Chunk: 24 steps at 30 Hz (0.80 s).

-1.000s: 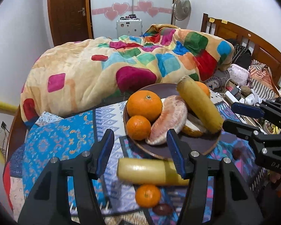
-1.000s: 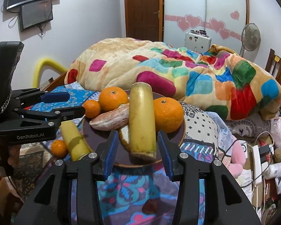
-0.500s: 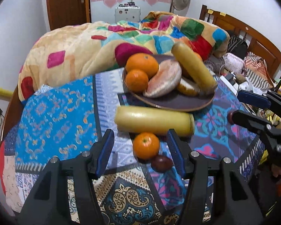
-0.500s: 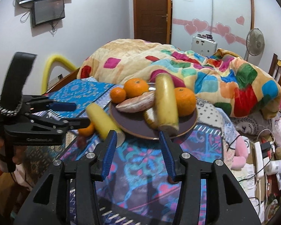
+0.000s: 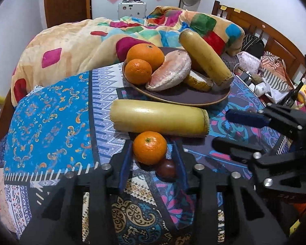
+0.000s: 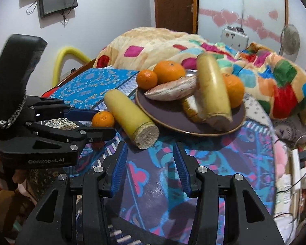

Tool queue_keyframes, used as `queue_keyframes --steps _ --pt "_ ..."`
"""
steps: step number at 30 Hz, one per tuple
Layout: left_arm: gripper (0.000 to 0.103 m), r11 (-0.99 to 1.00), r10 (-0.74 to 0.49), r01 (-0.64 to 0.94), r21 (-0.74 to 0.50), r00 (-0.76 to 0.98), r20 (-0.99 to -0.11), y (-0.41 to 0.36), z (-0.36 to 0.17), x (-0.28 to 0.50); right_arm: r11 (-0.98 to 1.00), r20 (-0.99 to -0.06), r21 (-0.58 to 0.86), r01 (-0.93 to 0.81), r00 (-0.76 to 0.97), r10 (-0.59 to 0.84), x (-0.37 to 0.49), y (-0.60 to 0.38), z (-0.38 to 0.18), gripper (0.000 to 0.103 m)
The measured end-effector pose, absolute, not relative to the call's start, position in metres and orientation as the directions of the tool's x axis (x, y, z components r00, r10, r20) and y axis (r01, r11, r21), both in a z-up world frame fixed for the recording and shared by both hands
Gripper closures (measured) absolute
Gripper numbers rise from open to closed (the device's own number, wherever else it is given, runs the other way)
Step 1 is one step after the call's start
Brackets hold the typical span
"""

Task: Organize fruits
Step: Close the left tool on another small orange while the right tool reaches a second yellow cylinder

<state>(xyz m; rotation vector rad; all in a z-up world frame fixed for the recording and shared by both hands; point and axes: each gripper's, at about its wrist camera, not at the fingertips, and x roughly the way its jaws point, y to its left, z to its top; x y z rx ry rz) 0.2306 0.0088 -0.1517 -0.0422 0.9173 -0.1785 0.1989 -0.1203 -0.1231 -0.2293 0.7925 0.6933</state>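
Note:
A brown plate (image 5: 185, 99) holds two oranges, a peeled pomelo wedge (image 5: 169, 72), a yellow cut stalk (image 5: 206, 57) and a small piece. On the cloth in front lies a second yellow stalk (image 5: 159, 120), a small orange (image 5: 150, 147) and a dark red fruit (image 5: 166, 170). My left gripper (image 5: 152, 157) is open, its jaws on either side of the small orange and the dark fruit. My right gripper (image 6: 150, 163) is open and empty over the cloth, short of the plate (image 6: 167, 120) and the loose stalk (image 6: 130, 118).
The table has a patterned blue cloth (image 5: 51, 122). A colourful blanket (image 5: 91, 40) is heaped behind the plate. A wooden bed frame and clutter (image 5: 265, 67) lie to the right. The other gripper shows at the right of the left wrist view (image 5: 275, 143).
Both grippers pulled back from the plate and dropped lower. The left gripper has come down around the small orange, which now sits between its jaws. Nothing has been gripped.

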Motion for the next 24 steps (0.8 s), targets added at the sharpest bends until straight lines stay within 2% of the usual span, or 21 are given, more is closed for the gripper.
queue_keyframes --steps 9,18,24 --pt "0.07 0.98 -0.199 0.127 -0.154 0.624 -0.755 0.032 -0.142 0.221 0.747 -0.76 0.14 -0.65 0.412 0.502 0.218 -0.105 -0.134 0.06" --pt "0.07 0.981 -0.194 0.109 -0.162 0.646 -0.738 0.052 -0.139 0.204 0.739 -0.777 0.086 -0.668 0.419 0.47 0.216 -0.092 -0.135 0.059" --pt "0.07 0.983 -0.183 0.102 -0.153 0.647 -0.74 0.056 -0.139 0.189 0.738 -0.769 0.083 -0.67 0.427 0.475 0.205 -0.1 -0.133 0.068"
